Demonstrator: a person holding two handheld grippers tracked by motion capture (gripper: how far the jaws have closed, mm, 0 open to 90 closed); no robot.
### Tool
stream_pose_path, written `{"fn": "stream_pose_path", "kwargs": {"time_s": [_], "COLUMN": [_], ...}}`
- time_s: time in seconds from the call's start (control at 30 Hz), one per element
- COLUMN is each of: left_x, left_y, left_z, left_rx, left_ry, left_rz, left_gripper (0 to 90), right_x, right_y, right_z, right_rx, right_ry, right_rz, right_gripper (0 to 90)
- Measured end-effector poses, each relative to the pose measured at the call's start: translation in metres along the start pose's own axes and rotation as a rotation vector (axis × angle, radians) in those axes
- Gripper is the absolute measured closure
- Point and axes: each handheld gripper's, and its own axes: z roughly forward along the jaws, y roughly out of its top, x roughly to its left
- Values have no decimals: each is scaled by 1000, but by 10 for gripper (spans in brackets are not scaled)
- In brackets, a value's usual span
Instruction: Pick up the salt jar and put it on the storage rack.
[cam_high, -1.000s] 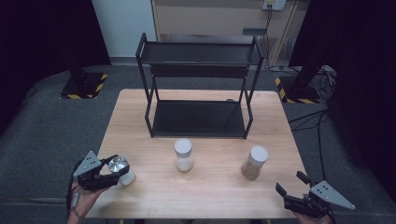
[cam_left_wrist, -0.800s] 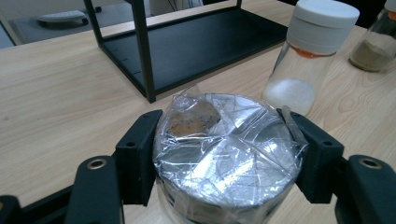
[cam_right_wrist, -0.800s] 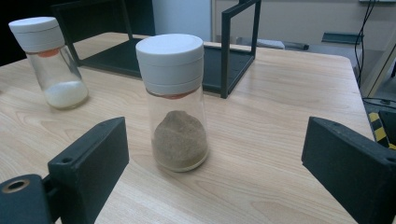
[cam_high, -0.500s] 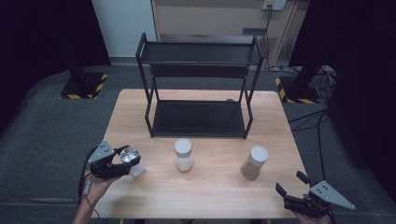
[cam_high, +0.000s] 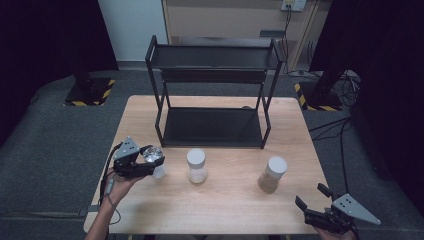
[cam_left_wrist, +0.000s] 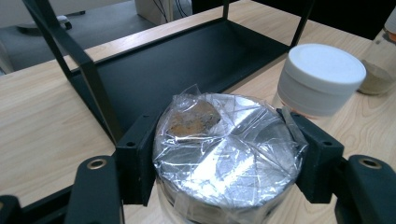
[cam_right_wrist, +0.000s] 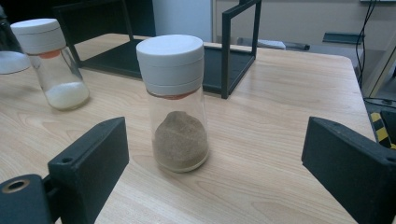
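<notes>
A small clear jar (cam_left_wrist: 224, 149) with crinkled plastic wrap over its top sits between the jaws of my left gripper (cam_high: 149, 165), which is shut on it, at the table's left front. It is just in front of the left front leg of the black two-tier rack (cam_high: 215, 127). To its right stands a white-lidded jar of white powder (cam_high: 196, 166). A second white-lidded jar with brown powder (cam_right_wrist: 177, 107) stands upright just ahead of my right gripper (cam_high: 310, 198). That gripper is open wide at the front right edge, apart from the jar.
The wooden table (cam_high: 230, 200) has bare room along its front between the two hands. The rack's lower shelf (cam_left_wrist: 187, 65) holds nothing. Cables (cam_high: 345, 85) lie on the grey floor beyond the table's right side.
My left gripper has carried the wrapped jar to the right and farther onto the table, closer to the rack and the white-powder jar. The right gripper has stayed put.
</notes>
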Motion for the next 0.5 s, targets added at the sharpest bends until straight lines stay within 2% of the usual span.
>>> {"fn": "stream_pose_path", "kwargs": {"time_s": [0.5], "left_x": [2], "left_y": [26], "left_z": [35], "left_rx": [-10], "left_ry": [17], "left_rz": [-8], "left_gripper": [336], "right_x": [-1], "right_y": [0], "right_z": [0], "right_rx": [-2], "right_ry": [2], "right_rz": [1], "right_gripper": [74]}}
